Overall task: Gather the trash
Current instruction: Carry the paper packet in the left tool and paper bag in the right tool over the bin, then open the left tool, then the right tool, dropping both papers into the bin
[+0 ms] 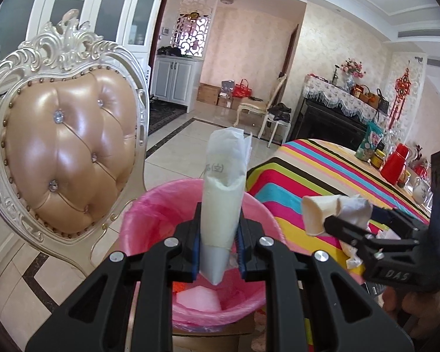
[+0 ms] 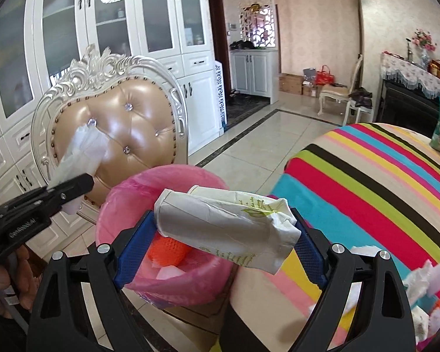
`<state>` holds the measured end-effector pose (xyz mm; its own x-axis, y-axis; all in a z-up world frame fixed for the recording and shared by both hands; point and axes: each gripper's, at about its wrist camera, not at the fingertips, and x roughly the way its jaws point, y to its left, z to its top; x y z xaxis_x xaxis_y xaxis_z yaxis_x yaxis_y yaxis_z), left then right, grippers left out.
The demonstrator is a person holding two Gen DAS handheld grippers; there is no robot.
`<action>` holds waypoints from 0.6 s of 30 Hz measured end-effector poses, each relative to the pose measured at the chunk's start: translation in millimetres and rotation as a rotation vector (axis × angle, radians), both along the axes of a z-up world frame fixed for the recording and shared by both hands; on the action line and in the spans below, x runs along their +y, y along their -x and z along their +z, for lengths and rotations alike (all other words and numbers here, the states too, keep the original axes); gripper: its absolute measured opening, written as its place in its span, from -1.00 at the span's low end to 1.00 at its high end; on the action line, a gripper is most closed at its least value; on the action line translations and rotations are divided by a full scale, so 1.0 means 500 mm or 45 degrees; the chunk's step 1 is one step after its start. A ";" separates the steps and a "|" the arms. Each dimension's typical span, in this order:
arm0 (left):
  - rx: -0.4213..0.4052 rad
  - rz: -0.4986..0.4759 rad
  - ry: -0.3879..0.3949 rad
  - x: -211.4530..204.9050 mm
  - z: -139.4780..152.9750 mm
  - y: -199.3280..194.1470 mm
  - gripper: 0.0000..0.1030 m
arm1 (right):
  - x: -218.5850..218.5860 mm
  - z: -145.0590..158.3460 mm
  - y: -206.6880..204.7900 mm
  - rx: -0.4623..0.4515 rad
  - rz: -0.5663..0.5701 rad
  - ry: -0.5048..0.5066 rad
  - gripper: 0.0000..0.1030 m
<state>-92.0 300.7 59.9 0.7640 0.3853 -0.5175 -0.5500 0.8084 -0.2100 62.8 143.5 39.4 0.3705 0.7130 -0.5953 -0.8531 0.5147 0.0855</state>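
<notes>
You are holding two pieces of trash over the pink-lined bin, which serves as the landmark here. Your left hand-held gripper is clamping a folded white paper packet upright between its blue pads, directly above the bin's opening. Your right hand-held gripper is pinching a crumpled paper cup sideways, its jaws pressing on either end, and the cup is hanging over the bin's near right rim. Inside the bin, an orange mesh object and some white scraps are lying at the bottom.

Behind the bin and to its left, a tufted beige chair with an ornate cream frame is standing on the tiled floor. To the right of the bin, the desk is wearing a bright striped cloth, with more crumpled tissue lying on it. Farther along the desk from the bin, a red flask and a green snack bag are sitting.
</notes>
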 end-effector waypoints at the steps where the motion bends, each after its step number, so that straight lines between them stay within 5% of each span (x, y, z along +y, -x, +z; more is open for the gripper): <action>1: -0.002 0.004 0.003 0.005 -0.001 0.003 -0.63 | 0.011 -0.003 0.002 0.004 0.007 0.005 0.63; 13: -0.027 0.022 0.044 0.037 -0.011 0.014 -0.62 | 0.084 -0.024 0.012 0.009 0.076 0.043 0.63; 16: -0.042 0.018 0.057 0.044 -0.011 0.013 -0.56 | 0.086 -0.025 0.009 0.018 0.091 0.044 0.65; 18: -0.047 0.010 0.063 0.046 -0.012 0.013 -0.29 | 0.085 -0.026 0.009 0.020 0.093 0.045 0.65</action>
<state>-98.4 323.7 54.0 0.7799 0.3659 -0.5078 -0.5473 0.7922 -0.2699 58.5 186.1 26.6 0.3089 0.7161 -0.6260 -0.8871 0.4543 0.0819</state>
